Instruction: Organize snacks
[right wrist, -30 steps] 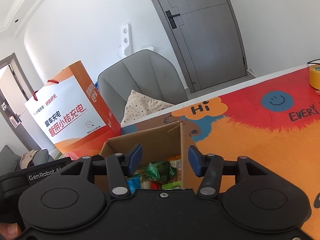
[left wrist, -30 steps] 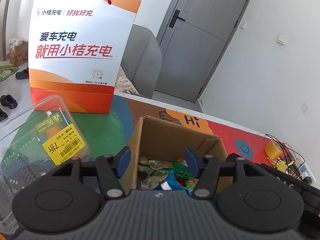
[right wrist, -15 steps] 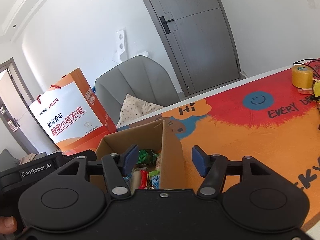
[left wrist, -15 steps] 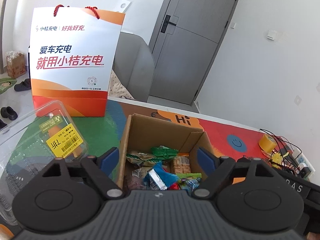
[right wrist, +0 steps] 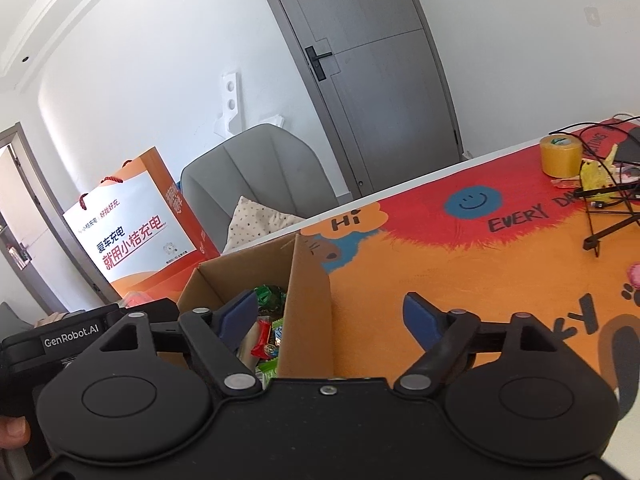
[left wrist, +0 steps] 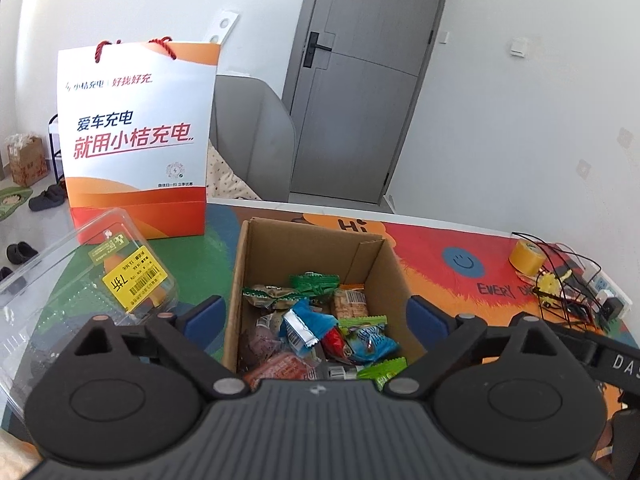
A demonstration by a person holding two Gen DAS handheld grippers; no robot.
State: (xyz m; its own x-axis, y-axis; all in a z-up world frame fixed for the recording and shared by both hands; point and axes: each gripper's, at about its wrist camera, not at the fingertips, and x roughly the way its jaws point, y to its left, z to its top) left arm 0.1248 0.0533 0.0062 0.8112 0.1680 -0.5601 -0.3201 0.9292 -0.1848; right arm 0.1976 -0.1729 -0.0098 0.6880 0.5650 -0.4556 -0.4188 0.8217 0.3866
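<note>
On the bright printed table mat [left wrist: 440,240], dead ahead at twelve o'clock in my left view, sits the open cardboard box [left wrist: 256,264], and it's loaded with snacks [left wrist: 316,320]: green, blue and red wrappers heaped loose inside. My left gripper [left wrist: 316,316] has its jaws just swung wide, blue pads flanking the box, nothing pinched between them. Off at nine o'clock a clear plastic clamshell [left wrist: 60,280] with a yellow price sticker lies beside the box. Up at eleven o'clock a white and orange paper bag [left wrist: 136,140] stands upright behind it. Out at three o'clock I've got a roll of yellow tape [left wrist: 527,256] next to a tangle of black cables [left wrist: 568,280].

Switching to the right view: my right gripper [right wrist: 330,314] has also just been opening, and its jaws straddle the box's near right wall [right wrist: 308,304] without pressing on it. I can see the other gripper's black body at nine o'clock, and a fingertip [right wrist: 14,432] at the lower left edge.
</note>
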